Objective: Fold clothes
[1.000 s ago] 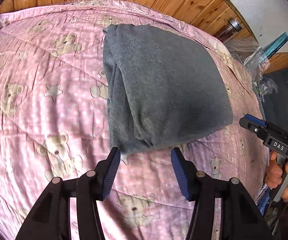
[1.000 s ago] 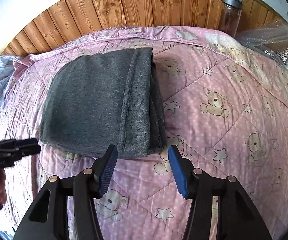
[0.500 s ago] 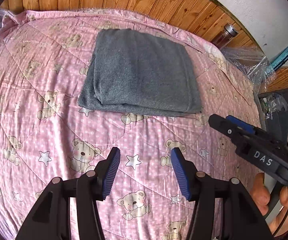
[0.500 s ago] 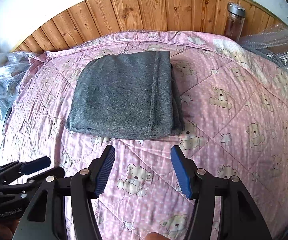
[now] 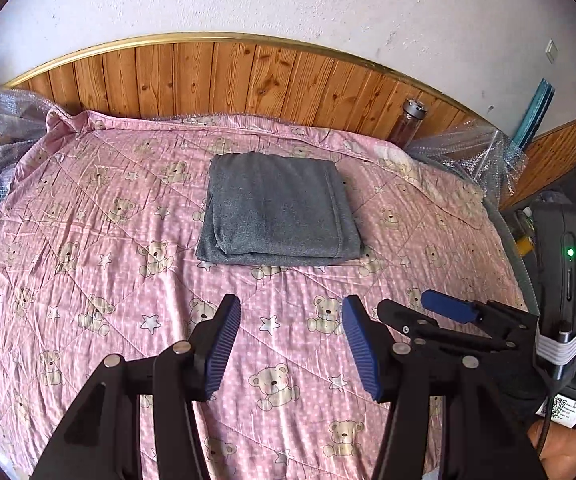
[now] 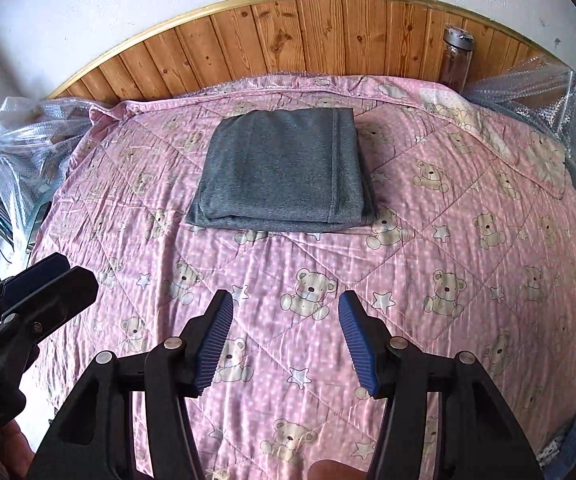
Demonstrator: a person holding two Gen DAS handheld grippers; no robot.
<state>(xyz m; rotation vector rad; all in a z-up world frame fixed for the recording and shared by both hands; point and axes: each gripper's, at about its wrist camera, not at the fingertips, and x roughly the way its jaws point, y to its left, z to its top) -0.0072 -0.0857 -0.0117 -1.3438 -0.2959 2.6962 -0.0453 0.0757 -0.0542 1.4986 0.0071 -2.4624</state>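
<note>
A grey garment (image 5: 277, 212) lies folded into a neat rectangle on the pink teddy-bear quilt (image 5: 87, 264), toward the far side by the wooden headboard; the right wrist view shows the same grey garment (image 6: 283, 174) on the quilt (image 6: 468, 248). My left gripper (image 5: 290, 336) hangs open well back from it over bare quilt, nothing between its blue pads. My right gripper (image 6: 285, 340) is open too, equally far back. Each gripper appears in the other's view: the right gripper (image 5: 448, 308) at the right edge, the left gripper (image 6: 43, 280) at the left edge.
A clear bottle with a metal cap (image 6: 456, 60) stands against the wooden headboard (image 6: 288, 40) at the back right. Bubble wrap (image 6: 27, 132) bunches along the bed's left and right sides (image 5: 472, 152). A hand (image 5: 564, 448) holds the right gripper's handle.
Both grippers have pulled back and up from the garment's near edge. The folded garment now lies far ahead, untouched, with wall and headboard in view.
</note>
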